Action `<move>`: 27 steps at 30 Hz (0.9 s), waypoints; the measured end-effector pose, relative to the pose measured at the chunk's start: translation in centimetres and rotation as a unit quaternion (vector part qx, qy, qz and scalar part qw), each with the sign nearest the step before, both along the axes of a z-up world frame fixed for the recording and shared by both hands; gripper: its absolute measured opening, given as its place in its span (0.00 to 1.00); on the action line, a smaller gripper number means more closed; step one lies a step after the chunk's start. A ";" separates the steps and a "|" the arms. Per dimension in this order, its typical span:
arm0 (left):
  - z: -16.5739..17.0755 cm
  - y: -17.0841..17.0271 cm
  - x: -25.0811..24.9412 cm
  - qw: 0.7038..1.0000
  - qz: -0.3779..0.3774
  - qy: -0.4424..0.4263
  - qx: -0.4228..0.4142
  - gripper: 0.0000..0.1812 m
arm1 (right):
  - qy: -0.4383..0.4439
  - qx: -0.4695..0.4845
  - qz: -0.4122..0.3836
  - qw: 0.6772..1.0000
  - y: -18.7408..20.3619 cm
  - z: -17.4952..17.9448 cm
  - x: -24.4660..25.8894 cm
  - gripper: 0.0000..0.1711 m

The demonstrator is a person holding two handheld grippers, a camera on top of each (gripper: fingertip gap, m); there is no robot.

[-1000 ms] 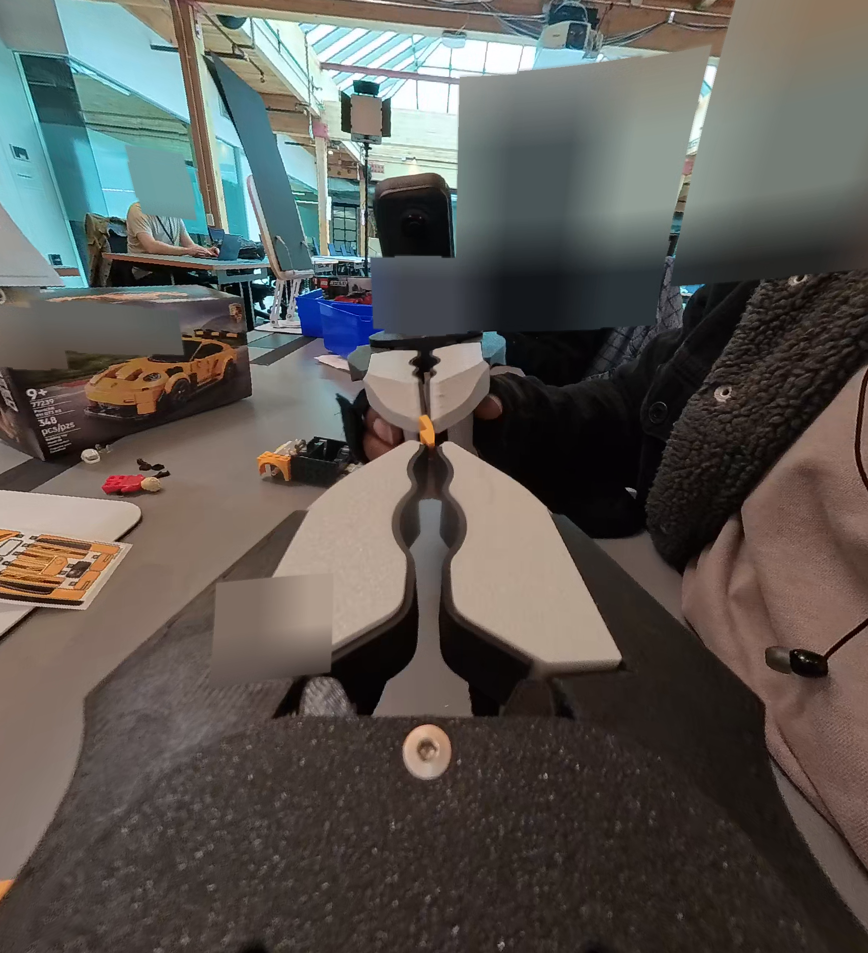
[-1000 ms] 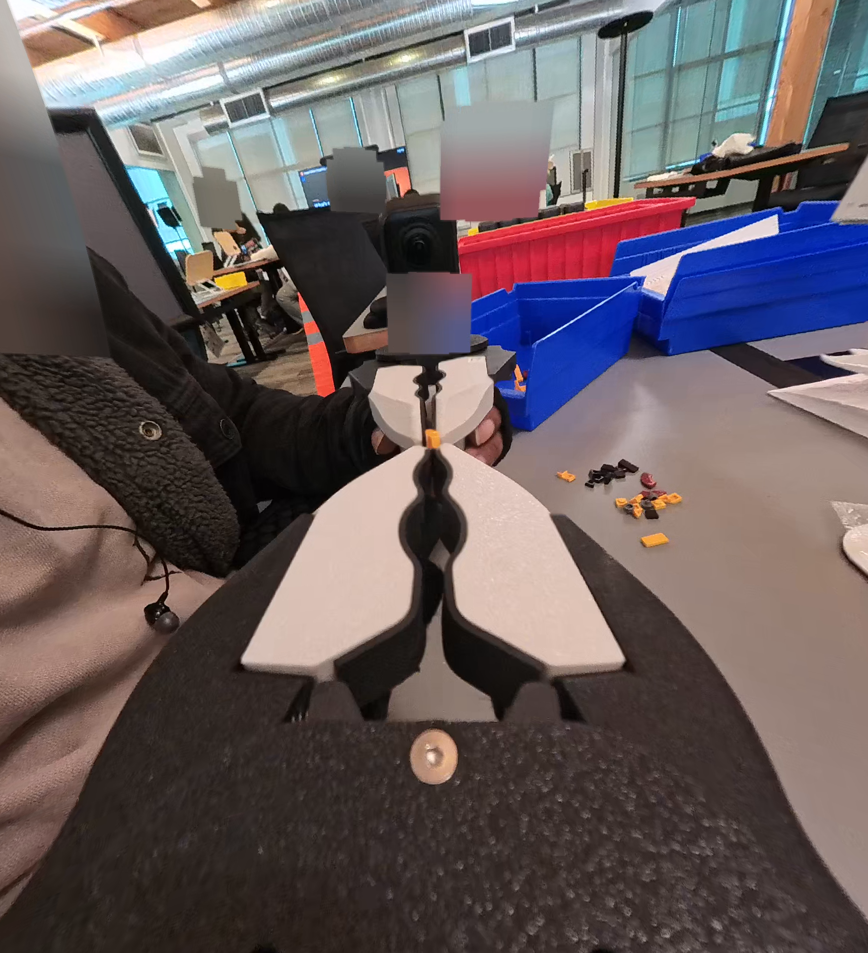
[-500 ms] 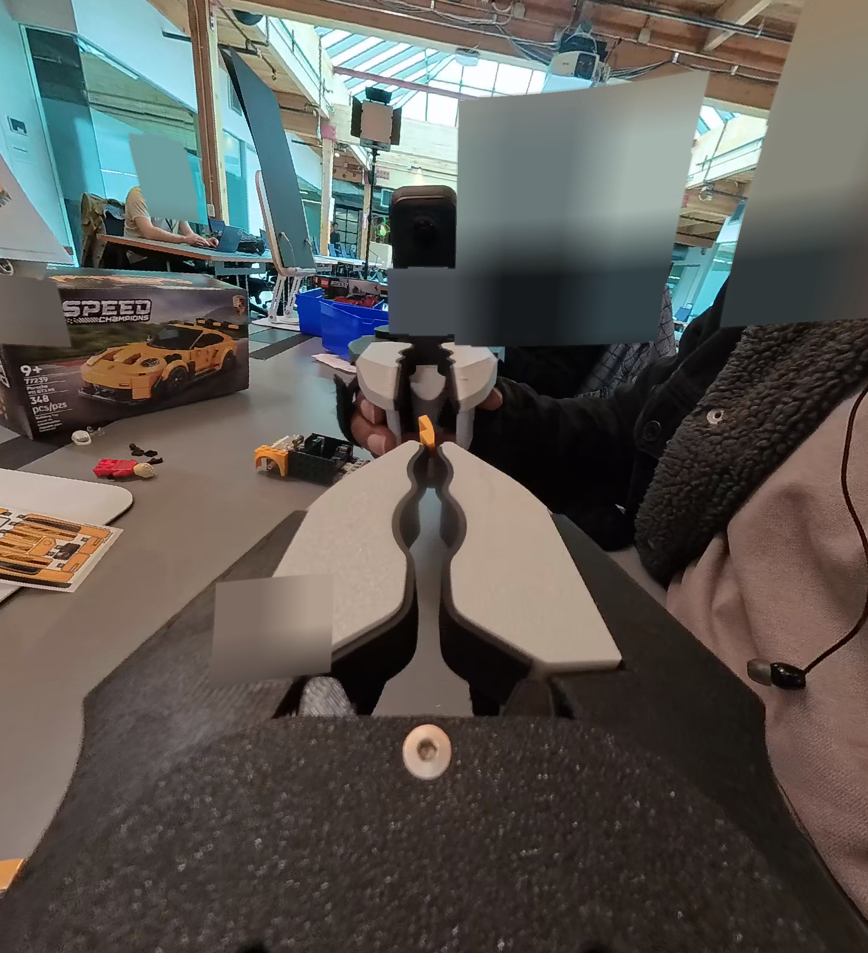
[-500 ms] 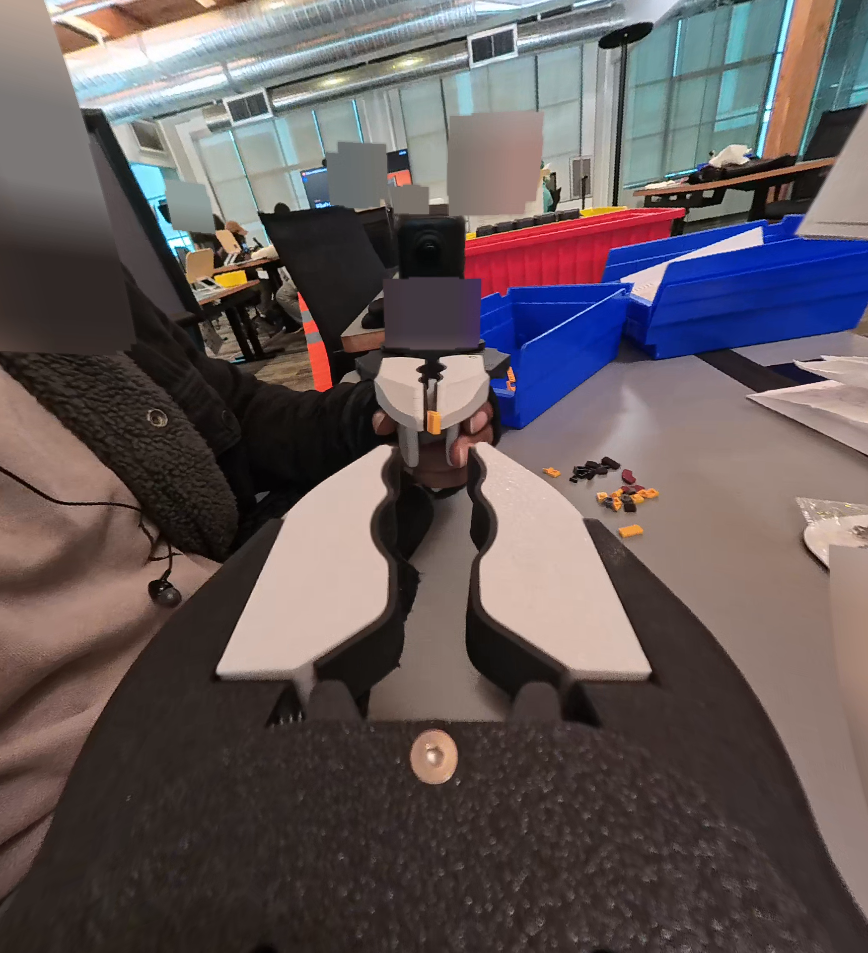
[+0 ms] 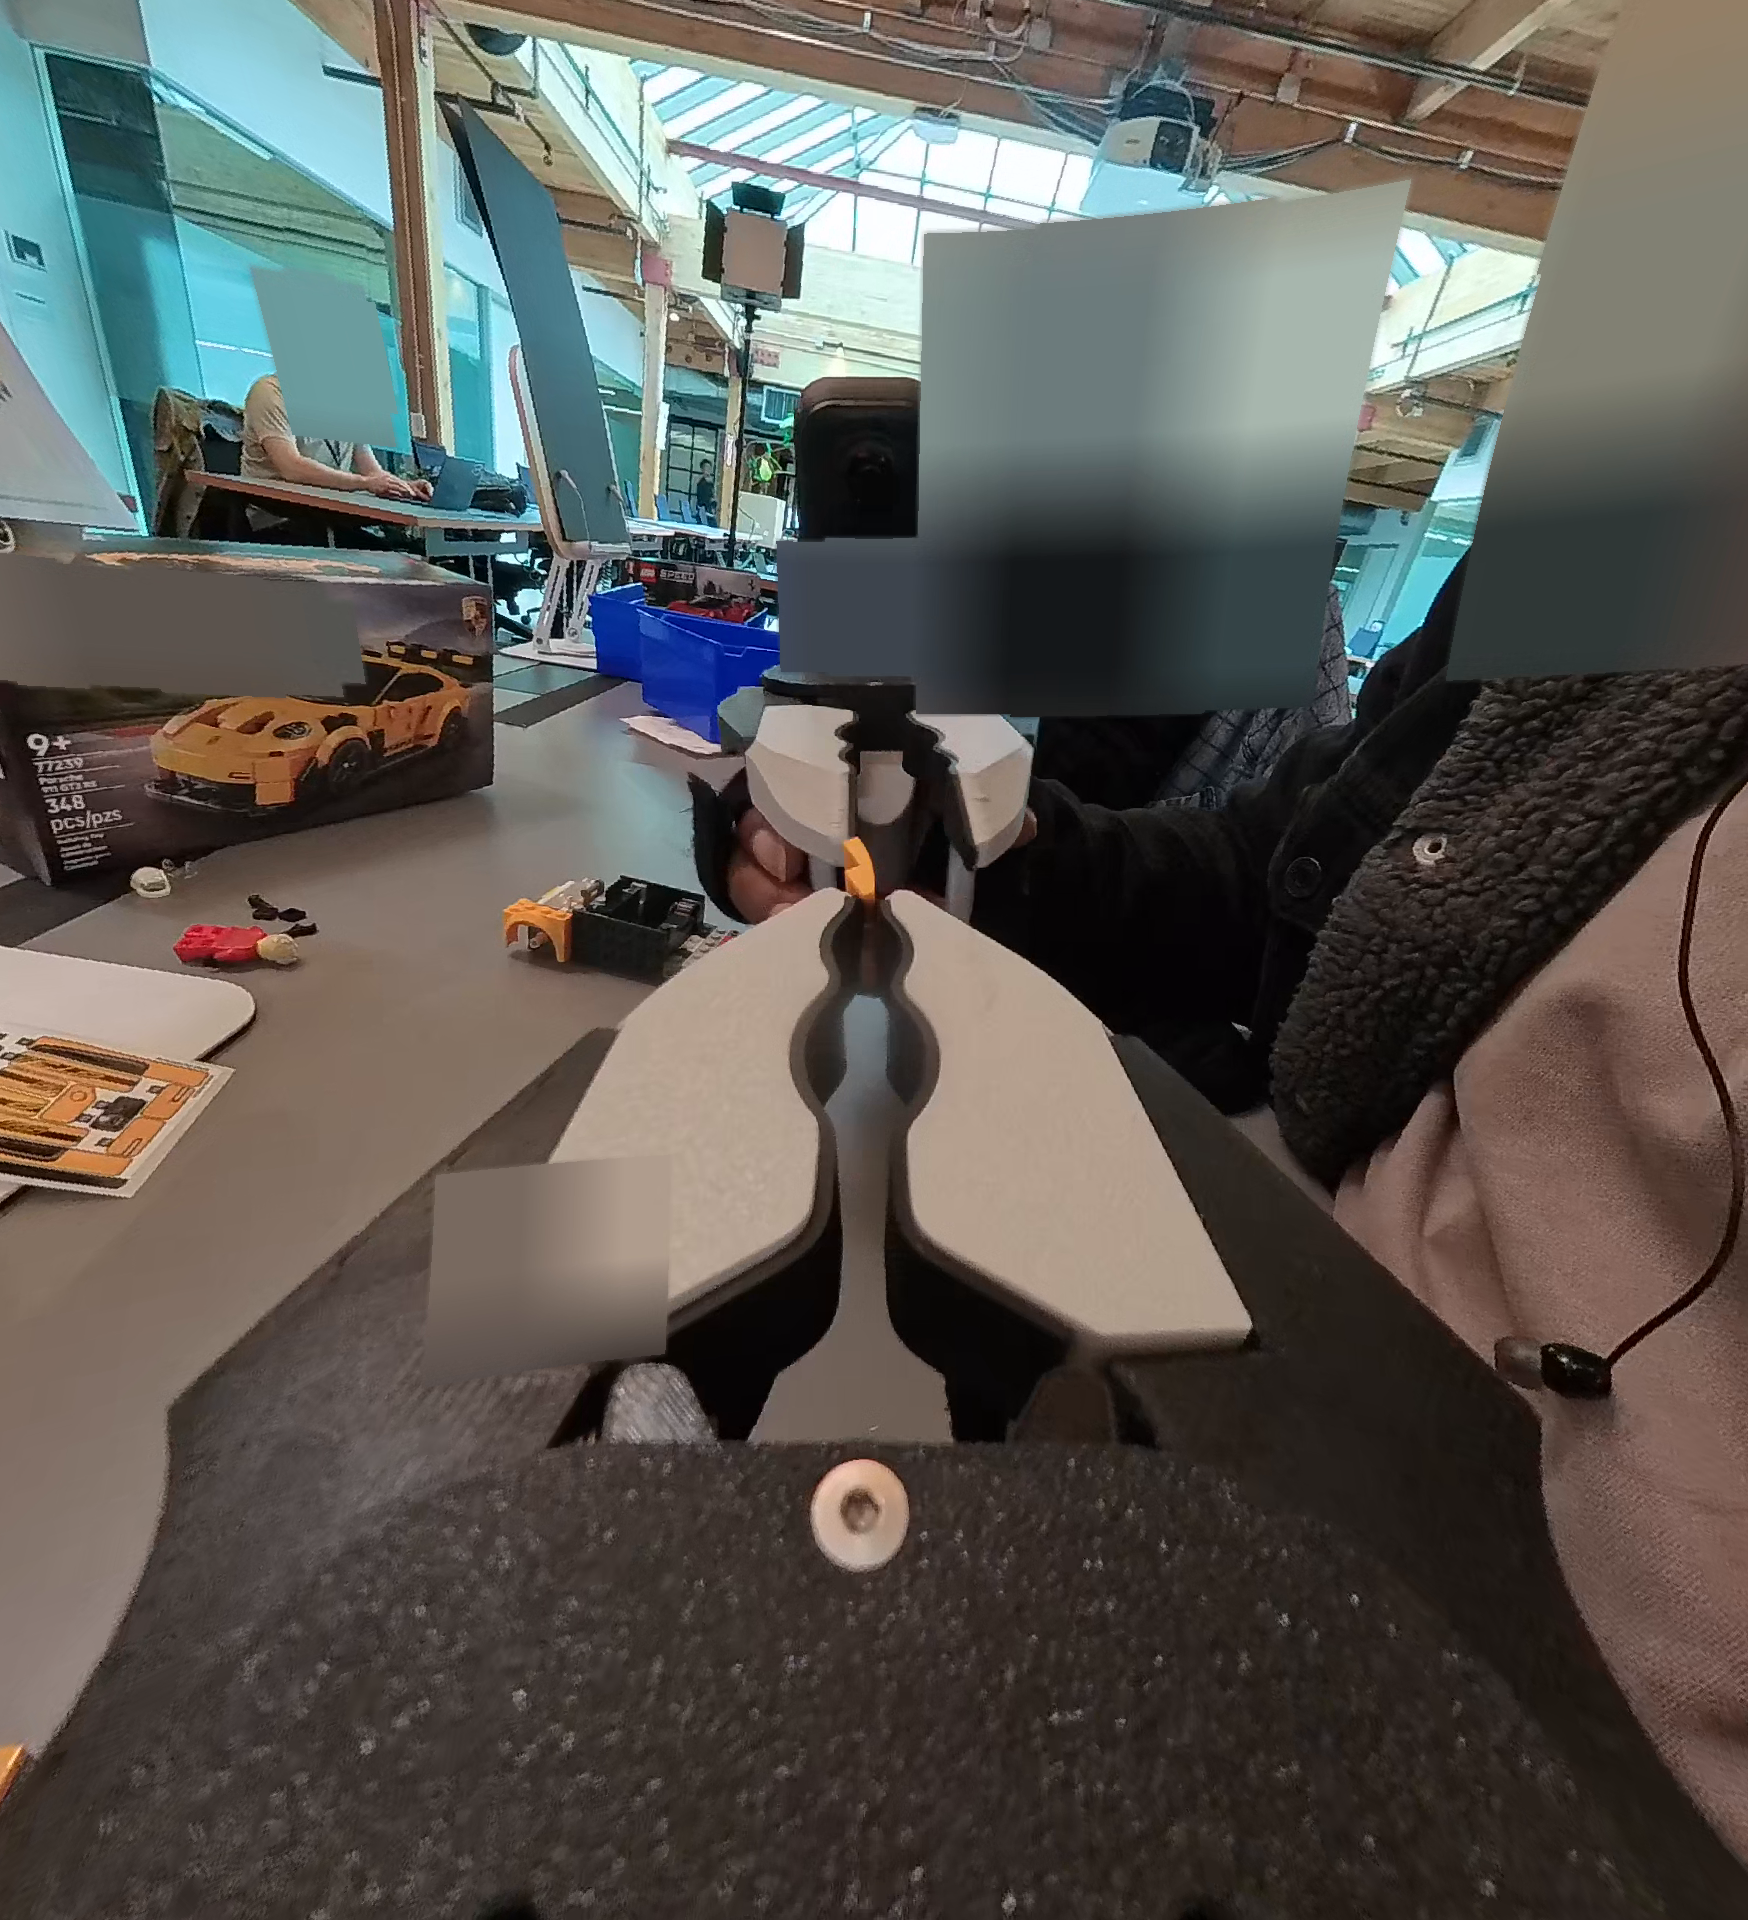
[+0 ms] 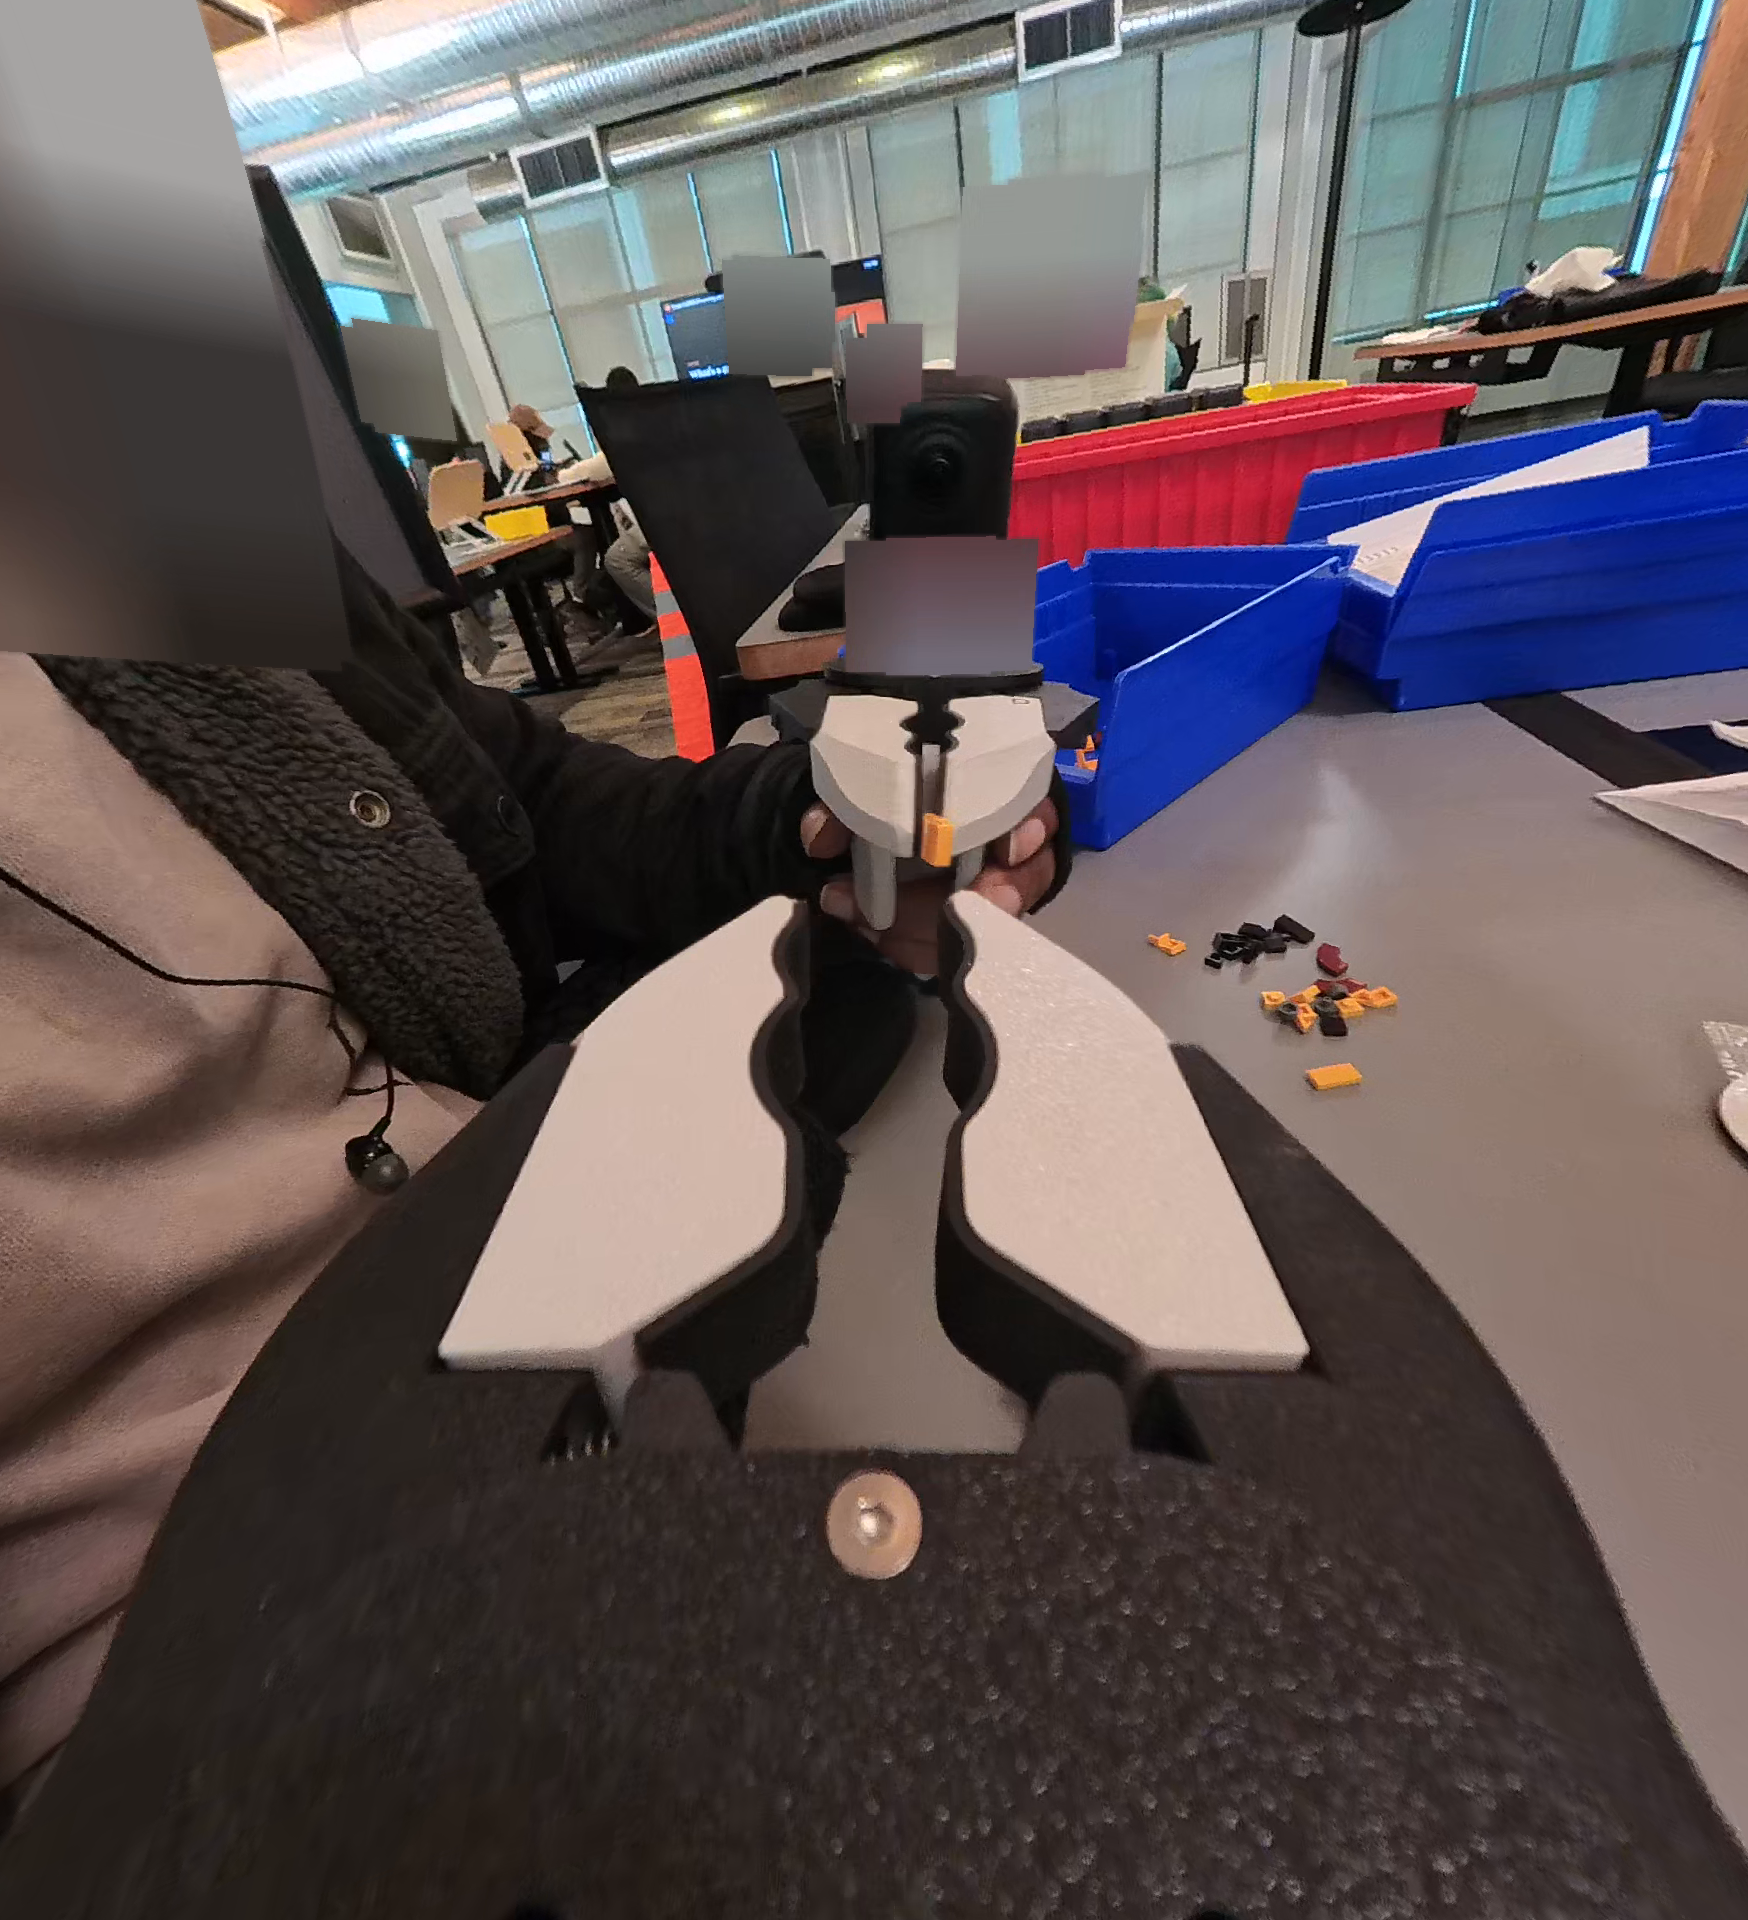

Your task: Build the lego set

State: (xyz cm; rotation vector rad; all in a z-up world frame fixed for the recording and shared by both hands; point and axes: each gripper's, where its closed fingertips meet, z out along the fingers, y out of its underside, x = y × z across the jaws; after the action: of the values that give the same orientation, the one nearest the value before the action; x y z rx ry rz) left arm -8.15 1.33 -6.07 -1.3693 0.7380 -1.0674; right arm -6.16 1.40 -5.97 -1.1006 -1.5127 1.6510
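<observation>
My left gripper (image 5: 865,906) is shut on a small orange lego piece (image 5: 857,868) that sticks out of its tips, held in the air above the grey table (image 5: 382,1039). My right gripper (image 6: 875,920) is open and empty and faces the left one a short way off. In the right wrist view the left gripper (image 6: 927,800) shows beyond, with the orange piece (image 6: 935,838) pinched at its tips. In the left wrist view the right gripper (image 5: 891,821) shows with its jaws apart behind the piece. A partly built black and orange model (image 5: 621,920) lies on the table.
A lego box (image 5: 205,717), a sticker sheet (image 5: 49,1101) and a red figure part (image 5: 226,943) lie to the left. A pile of loose small pieces (image 6: 1306,987) and an orange tile (image 6: 1332,1077) lie to the right. Blue bins (image 6: 1213,665) and a red bin (image 6: 1234,468) stand behind them. A person's jacket is close by. Both grippers' tips are roughly 20 centimeters from the orange tile (image 6: 1332,1077).
Both grippers met at the orange piece. My right gripper then opened, let go and drew back a little. The left gripper keeps the piece.
</observation>
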 end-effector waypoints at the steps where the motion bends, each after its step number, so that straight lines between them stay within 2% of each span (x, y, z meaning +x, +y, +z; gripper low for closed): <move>1: 0.0 0.0 0.0 1.000 0.000 0.001 0.000 0.01 | 0.001 0.001 0.004 1.000 -0.2 0.0 0.0 0.14; 7: -0.1 0.1 -0.1 1.000 0.002 -0.001 -0.002 0.01 | 0.030 0.007 0.038 0.999 -1.7 1.5 0.7 0.13; 18: -0.4 0.5 -0.4 1.000 0.005 -0.003 -0.008 0.01 | 0.135 0.003 0.112 0.985 -6.3 7.9 3.8 0.13; 27: -0.4 0.5 -0.4 1.000 0.002 -0.010 -0.013 0.01 | 0.115 -0.014 0.081 0.990 -4.4 6.7 3.0 0.13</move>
State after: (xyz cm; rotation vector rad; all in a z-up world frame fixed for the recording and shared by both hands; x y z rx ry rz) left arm -8.60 1.83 -6.46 -1.3793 0.7082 -1.0888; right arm -3.13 -2.96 0.73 -0.7866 -1.4625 1.8451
